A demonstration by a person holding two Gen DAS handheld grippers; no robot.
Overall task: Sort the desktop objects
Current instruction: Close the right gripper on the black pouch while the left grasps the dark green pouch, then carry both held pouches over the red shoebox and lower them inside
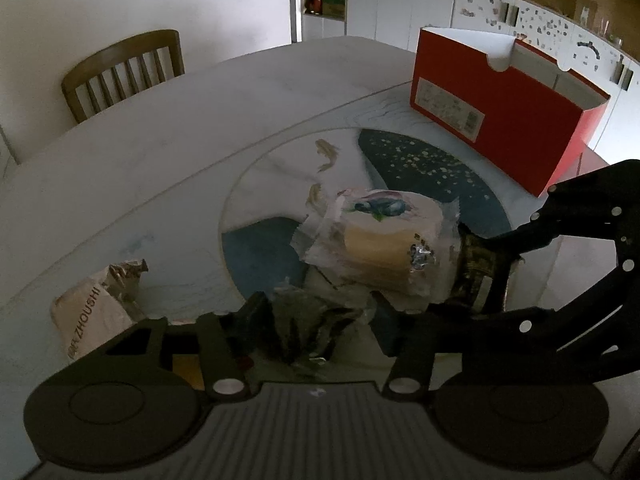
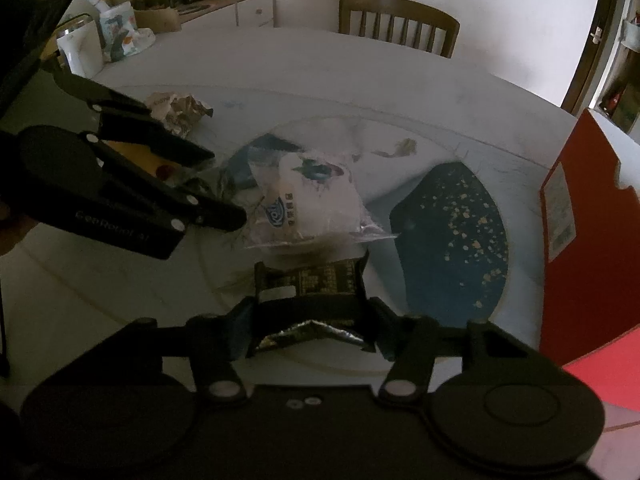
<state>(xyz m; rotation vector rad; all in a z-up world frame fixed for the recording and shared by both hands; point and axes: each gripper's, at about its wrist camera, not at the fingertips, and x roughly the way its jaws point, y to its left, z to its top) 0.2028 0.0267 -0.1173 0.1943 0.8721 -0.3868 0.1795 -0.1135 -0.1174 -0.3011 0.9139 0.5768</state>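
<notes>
Right gripper [image 2: 308, 330] half-closed, pads pressed on black foil-lined snack packet [image 2: 310, 284], left gripper [image 1: 320, 328] half-closed around crumpled dark wrapper [image 1: 316, 332], grip unclear, red cardboard box [image 1: 500, 120] fully seen only from left wrist.

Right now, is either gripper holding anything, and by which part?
The right gripper clamps a dark snack packet across its near, torn-open end. The left gripper pinches a crumpled dark wrapper around its middle.

A home dining room: wooden chairs [image 1: 122, 74] around a round table [image 1: 200, 128], white cabinets [image 1: 400, 4] beyond it holding snacks.
</notes>
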